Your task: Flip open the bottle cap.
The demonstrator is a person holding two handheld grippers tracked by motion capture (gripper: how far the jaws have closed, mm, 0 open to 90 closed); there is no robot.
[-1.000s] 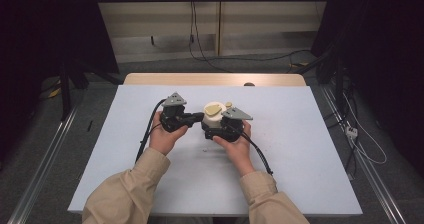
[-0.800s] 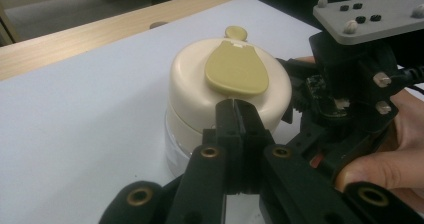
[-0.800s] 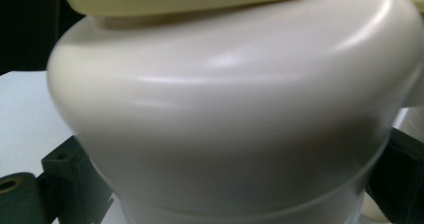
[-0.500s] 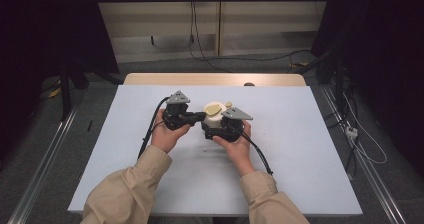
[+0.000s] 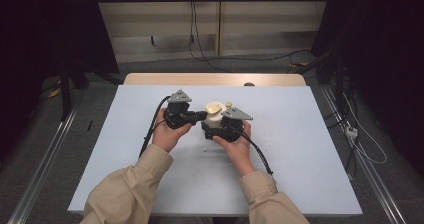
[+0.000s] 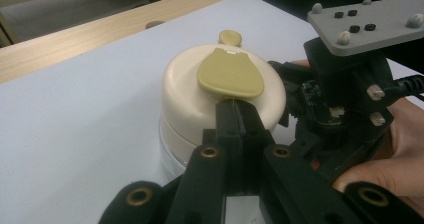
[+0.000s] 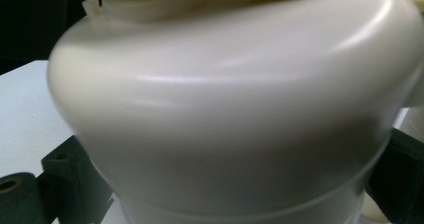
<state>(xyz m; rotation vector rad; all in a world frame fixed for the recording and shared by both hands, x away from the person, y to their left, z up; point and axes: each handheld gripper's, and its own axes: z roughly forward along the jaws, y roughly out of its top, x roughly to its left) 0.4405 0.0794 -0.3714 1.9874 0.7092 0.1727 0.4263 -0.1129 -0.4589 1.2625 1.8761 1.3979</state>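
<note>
The cream container (image 6: pixel 200 99) at the centre of the left gripper view looks like smooth plastic with a soft sheen; in the right gripper view its wall (image 7: pixel 225 114) shows glossy highlights. Its olive-tan flip tab (image 6: pixel 230 74) is matt plastic. The left gripper (image 6: pixel 235 119) is matt black plastic with brass-coloured eyelets. The table top (image 5: pixel 300 149) is a matt pale sheet, and a bare wood edge (image 5: pixel 215 79) shows at its upper side. The sleeves (image 5: pixel 125 194) are beige cloth.

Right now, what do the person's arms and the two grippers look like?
Both sleeves are beige. Each gripper, left and right, is black, with a grey three-cornered plate on top bearing small black and pale studs, and a black cable.
</note>
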